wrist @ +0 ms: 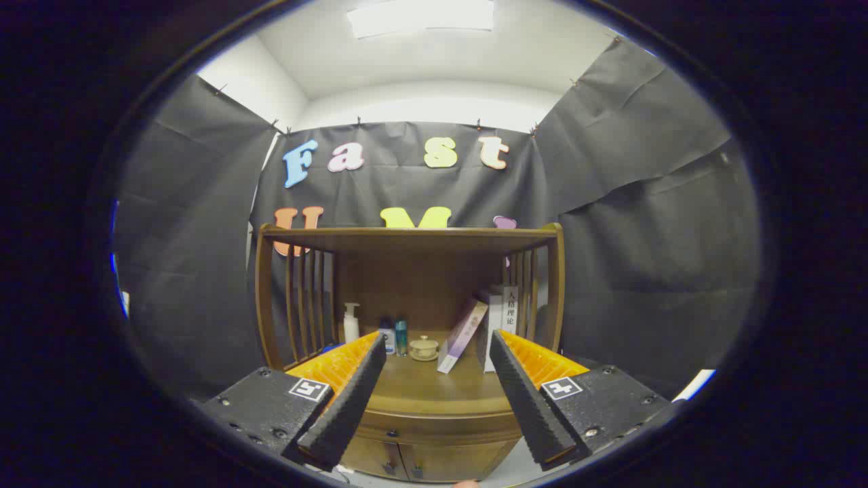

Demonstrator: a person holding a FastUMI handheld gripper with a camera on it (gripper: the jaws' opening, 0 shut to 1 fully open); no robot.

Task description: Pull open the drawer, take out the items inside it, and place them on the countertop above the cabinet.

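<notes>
Approach step: the tool (437, 352) hangs with fingers spread wide, gripping nothing, well short of the brown wooden cabinet (413, 271). Its curved-front drawer (434, 425) sits shut between the fingers, below the worktop (434, 390). Next move likely needs descending to the small dark knob (392, 432).

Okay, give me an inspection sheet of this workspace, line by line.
Surface: wooden countertop, bare toward its front edge.
Job's things: drawer under the countertop, shut, small knob; contents hidden.
Clutter: pump bottle, two small bottles, lidded cup, leaning books at the back.
Gripper: gripper open, holding nothing, short of the cabinet.
Cables: nothing seen.
Surroundings: slatted shelf frame, cabinet doors below, black cloth walls.
</notes>
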